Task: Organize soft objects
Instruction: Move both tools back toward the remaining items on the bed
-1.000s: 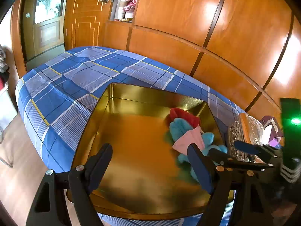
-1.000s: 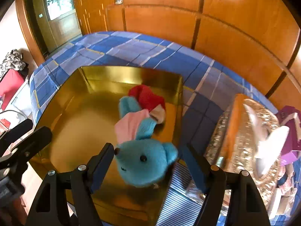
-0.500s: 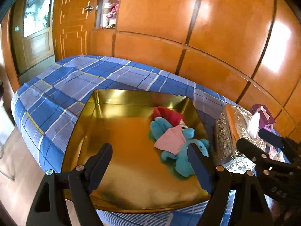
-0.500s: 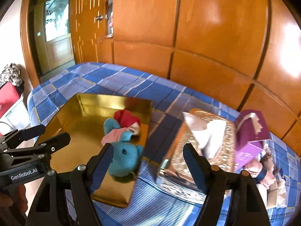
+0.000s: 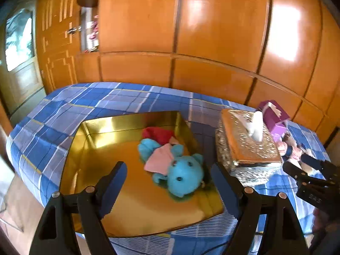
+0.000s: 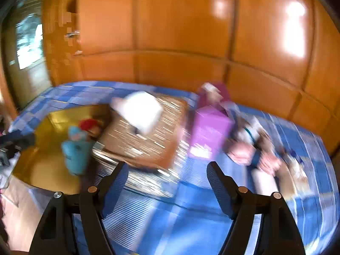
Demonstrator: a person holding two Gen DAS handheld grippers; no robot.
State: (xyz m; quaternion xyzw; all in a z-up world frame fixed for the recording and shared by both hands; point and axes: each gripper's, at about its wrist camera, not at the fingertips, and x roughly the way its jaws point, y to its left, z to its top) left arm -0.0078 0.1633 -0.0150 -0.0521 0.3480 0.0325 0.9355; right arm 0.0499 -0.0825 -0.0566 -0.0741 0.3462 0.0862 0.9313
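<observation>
A blue teddy [image 5: 183,177] with a pink cloth [image 5: 159,159] lies in the gold tray [image 5: 127,208], with a red soft item [image 5: 158,132] behind it. My left gripper [image 5: 167,166] hangs open above the tray's near part, holding nothing. At the right edge of that view is my right gripper [image 5: 295,162]. The blurred right wrist view shows my right gripper [image 6: 167,165] open and holding nothing over the blue checked bedcover [image 6: 191,223]. A pile of small soft toys [image 6: 255,155] lies ahead of it to the right. The teddy [image 6: 75,150] and tray [image 6: 42,167] are far left.
A shiny tissue box [image 5: 246,146] stands right of the tray, with a purple box [image 5: 275,118] behind it. Wooden wall panels [image 5: 212,31] rise behind the bed. The bed's edge and the floor [image 5: 12,212] are at the lower left.
The right gripper has drawn back from the blue teddy, which stays in the tray, and swung right past the tissue box towards the toy pile. The left gripper has pulled back and rolled.
</observation>
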